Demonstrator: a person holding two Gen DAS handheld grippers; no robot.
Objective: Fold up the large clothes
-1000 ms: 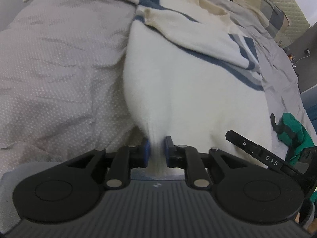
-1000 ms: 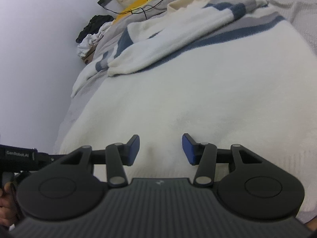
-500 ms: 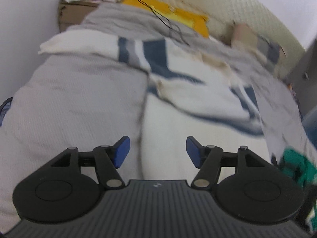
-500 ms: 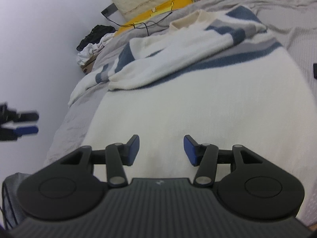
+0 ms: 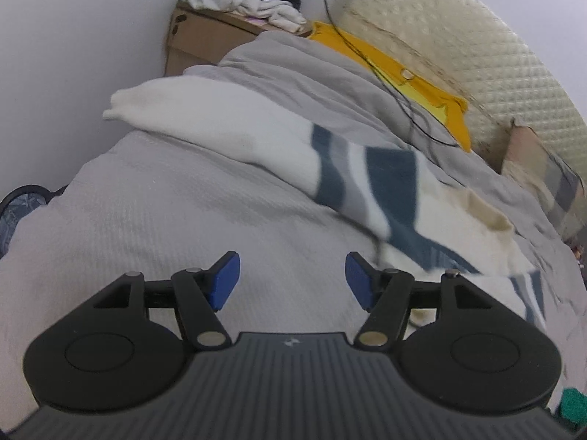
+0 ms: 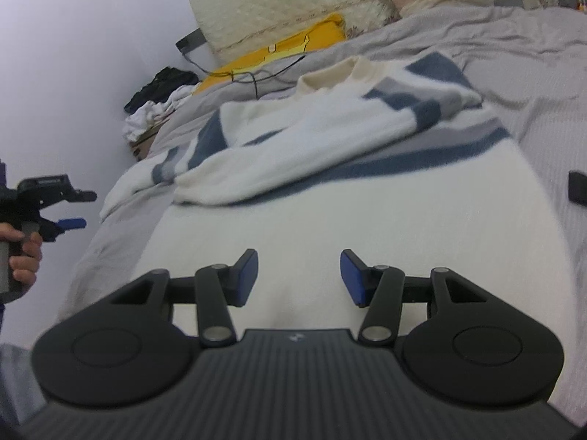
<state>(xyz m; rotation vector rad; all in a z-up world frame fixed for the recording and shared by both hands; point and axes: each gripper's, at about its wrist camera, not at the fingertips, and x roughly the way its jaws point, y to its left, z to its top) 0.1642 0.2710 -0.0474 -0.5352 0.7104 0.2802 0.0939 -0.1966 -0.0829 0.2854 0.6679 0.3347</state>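
From the left wrist view, one left gripper (image 5: 292,279) fills the near edge, its two blue-padded fingers (image 5: 224,280) spread apart with only the grey textured bedcover (image 5: 154,220) between them; they grip nothing. One cream knitted sweater with navy and grey stripes (image 5: 367,179) lies on the bed, its white sleeve stretching to the far left and its striped body running to the right. The sweater sits beyond and to the right of the fingers, its nearest edge just beside the right finger, not between the two. Farther off are one brown cardboard box (image 5: 198,40) topped with a heap of white and dark clothes, one yellow cloth (image 5: 403,73) crossed by one black cable, and one cream quilted headboard (image 5: 458,47).

From the right wrist view, one right gripper (image 6: 299,278) hovers over the same sweater (image 6: 348,198), whose plain cream body spreads under and beyond both fingers (image 6: 246,275). The jaws are opening, and no fabric is pinched between the pads. At the far left edge, one hand (image 6: 22,256) holds the left gripper (image 6: 79,209) over the bedcover's edge, well apart from the sweater's body.
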